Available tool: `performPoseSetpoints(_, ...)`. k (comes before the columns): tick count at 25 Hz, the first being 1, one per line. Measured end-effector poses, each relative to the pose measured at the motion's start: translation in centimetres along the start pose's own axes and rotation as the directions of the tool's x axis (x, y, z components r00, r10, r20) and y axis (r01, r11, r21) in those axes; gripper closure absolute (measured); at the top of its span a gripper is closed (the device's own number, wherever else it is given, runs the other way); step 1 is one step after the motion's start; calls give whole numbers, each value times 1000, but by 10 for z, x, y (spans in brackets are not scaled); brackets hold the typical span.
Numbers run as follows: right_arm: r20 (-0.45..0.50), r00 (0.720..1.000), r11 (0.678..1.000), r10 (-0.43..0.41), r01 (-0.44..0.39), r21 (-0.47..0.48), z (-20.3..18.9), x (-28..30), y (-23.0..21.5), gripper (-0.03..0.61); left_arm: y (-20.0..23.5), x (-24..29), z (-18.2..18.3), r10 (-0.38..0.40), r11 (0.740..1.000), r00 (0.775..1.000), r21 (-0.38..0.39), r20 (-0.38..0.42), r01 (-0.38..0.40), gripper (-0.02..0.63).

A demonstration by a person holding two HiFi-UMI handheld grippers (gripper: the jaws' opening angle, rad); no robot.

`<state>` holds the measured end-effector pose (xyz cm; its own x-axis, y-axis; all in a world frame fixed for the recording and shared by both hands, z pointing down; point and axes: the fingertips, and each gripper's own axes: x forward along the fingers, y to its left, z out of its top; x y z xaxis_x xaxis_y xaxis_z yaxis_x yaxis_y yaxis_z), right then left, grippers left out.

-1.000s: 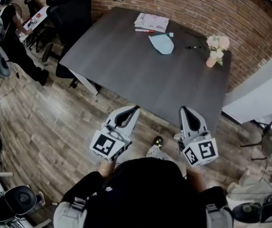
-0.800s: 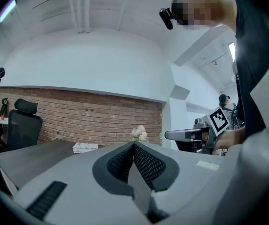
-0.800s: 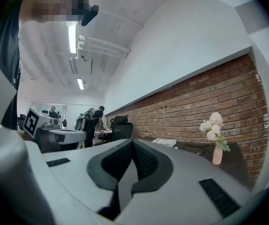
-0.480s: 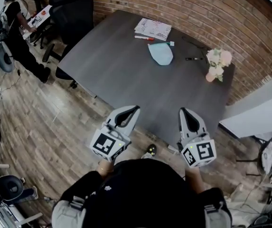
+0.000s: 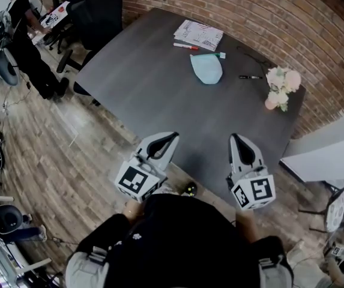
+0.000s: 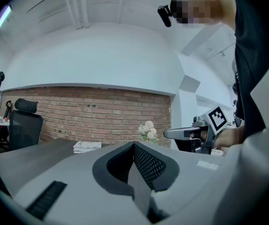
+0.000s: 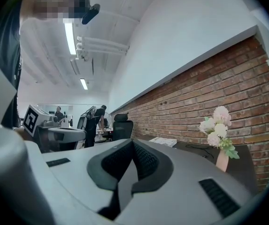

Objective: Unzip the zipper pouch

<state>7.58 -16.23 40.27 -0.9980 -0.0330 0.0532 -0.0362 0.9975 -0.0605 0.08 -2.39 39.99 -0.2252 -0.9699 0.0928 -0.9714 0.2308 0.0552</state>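
Note:
A light blue zipper pouch [image 5: 207,68] lies flat on the far part of the dark table [image 5: 153,95], close to the brick wall. My left gripper [image 5: 173,136] hovers at the table's near edge, jaws shut with nothing between them. My right gripper [image 5: 233,137] hangs level with it to the right, also shut and empty. Both are far short of the pouch. In the left gripper view my left gripper [image 6: 134,144] points over the table toward the wall; the pouch is hidden there. In the right gripper view my right gripper [image 7: 132,141] points along the table.
A printed booklet [image 5: 199,35] with a red pen [image 5: 186,46] lies beyond the pouch. A black pen [image 5: 250,77] and a pink vase of flowers [image 5: 281,87] stand at the far right. Black office chairs [image 5: 96,14] sit at the table's left end. A person [image 5: 29,44] stands far left.
The head view has shifted a little, so the table and pouch sit slightly lower and to the right. Both grippers hold the same pose, jaws shut throughout.

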Motion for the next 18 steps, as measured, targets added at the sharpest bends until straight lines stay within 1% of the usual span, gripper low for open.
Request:
performPoseSetpoints(4, -5, 1000, 1000, 10, -10, -6, 1, 10, -3, 578, 9, 4, -2, 16, 1000, 1000, -9, 1, -16, 611)
performPoseSetpoints(8, -5, 1000, 1000, 14, -15, -15, 4, 23, -6, 578, 21, 13, -4, 11, 1000, 1000, -17, 14, -11, 611)
performPoseSetpoints(11, 0, 1000, 1000, -3, 3, -25, 9, 35, -12, 578, 33, 27, -2, -16, 1000, 999, -15, 42, 16, 611)
performPoseSetpoints(13, 0, 1000, 999, -19, 19, -29, 10, 46, -19, 578, 43, 39, 0, -39, 999, 998, -4, 42, 39, 611)
performPoseSetpoints(18, -7, 996, 996, -87, 86, -31, 14, 81, -39, 578, 79, 77, 0, -103, 995, 995, -15, -12, 102, 611)
